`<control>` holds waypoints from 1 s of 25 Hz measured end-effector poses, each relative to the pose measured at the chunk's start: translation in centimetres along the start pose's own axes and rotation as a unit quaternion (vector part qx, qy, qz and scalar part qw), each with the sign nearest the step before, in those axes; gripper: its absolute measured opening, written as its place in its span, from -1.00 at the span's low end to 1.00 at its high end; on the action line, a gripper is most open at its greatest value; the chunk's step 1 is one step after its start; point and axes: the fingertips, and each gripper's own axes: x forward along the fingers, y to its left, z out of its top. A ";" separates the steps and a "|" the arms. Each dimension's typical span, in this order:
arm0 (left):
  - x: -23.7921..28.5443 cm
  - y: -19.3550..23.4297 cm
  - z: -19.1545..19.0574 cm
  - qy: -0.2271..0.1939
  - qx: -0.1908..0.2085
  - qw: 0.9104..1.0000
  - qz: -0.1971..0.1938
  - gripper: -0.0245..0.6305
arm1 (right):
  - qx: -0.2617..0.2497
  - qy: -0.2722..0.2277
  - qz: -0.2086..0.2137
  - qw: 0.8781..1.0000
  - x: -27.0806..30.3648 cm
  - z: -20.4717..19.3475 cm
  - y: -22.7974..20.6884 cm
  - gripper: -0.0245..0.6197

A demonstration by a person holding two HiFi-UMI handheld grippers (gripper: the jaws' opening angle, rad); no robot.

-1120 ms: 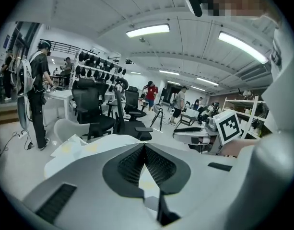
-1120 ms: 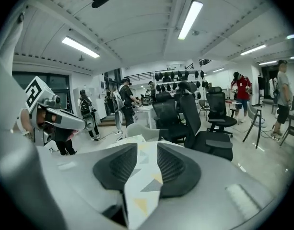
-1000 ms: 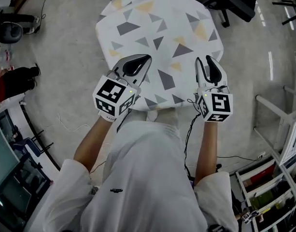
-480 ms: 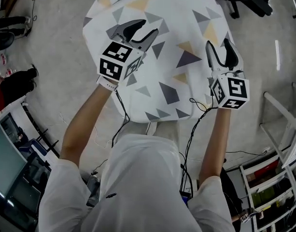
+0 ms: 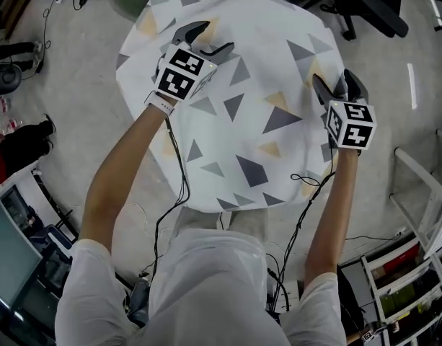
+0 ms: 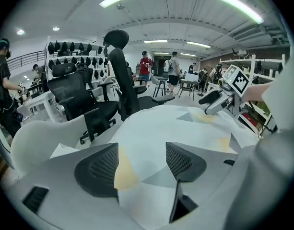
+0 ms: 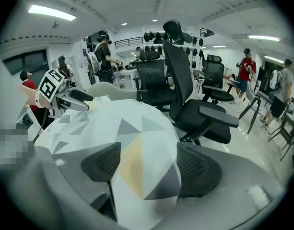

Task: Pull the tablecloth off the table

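- Grey workshop floor (image 5: 76, 107), black office chairs (image 6: 84, 104) around; the tablecloth (image 5: 235, 121), white with triangles, lies draped over the table and hides it entirely.
- Step judged: taking hold; cloth not yet pulled.
- Left gripper (image 5: 210, 36) over the far left part: jaws opening, cloth between them, pads not pressing.
- Right gripper (image 5: 336, 85) at the right rim: jaws opening wide, cloth edge between them, ungripped.
- Next move calls for both closing on fabric, then drawing toward the person.
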 end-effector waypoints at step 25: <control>3.5 4.0 -2.4 0.083 -0.004 0.992 -0.097 0.45 | -0.040 0.026 -0.056 0.997 -0.1 -1.6 -1.5 -0.03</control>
